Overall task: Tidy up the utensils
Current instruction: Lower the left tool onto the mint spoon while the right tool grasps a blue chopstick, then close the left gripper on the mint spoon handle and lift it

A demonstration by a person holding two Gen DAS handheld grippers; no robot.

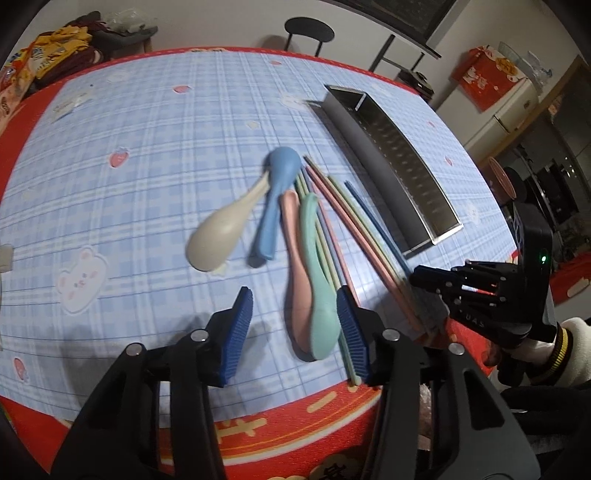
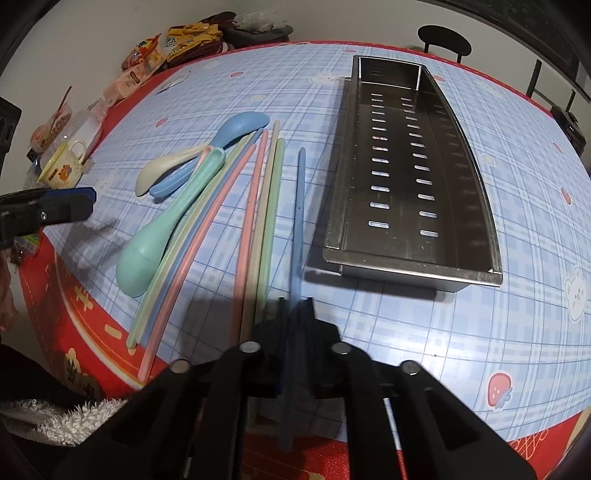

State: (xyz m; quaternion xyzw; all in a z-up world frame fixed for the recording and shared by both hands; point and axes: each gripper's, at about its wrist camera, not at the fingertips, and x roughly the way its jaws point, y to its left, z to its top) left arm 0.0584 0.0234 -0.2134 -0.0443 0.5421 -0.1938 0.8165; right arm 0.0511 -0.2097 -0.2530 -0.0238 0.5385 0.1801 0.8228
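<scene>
My left gripper (image 1: 297, 328) hangs low over the table with its blue pads apart. The bowls of a pink spoon (image 1: 295, 266) and a mint green spoon (image 1: 319, 284) lie between them; the right pad is beside the green one and the left pad stands clear. A blue spoon (image 1: 277, 192) and a beige spoon (image 1: 218, 236) lie further out. My right gripper (image 2: 295, 306) is shut on a dark blue chopstick (image 2: 300, 206) whose far end points up the table. Several pastel chopsticks (image 2: 258, 206) lie fanned beside it. The perforated metal holder (image 2: 406, 271) stands to the right.
A small mug (image 2: 64, 166) and snack packets (image 2: 147, 59) sit at the table's far left. The red border of the cloth (image 2: 92, 325) marks the near edge. A black stool (image 1: 309, 31) stands beyond the far edge. A gloved hand (image 1: 576, 339) holds the right gripper.
</scene>
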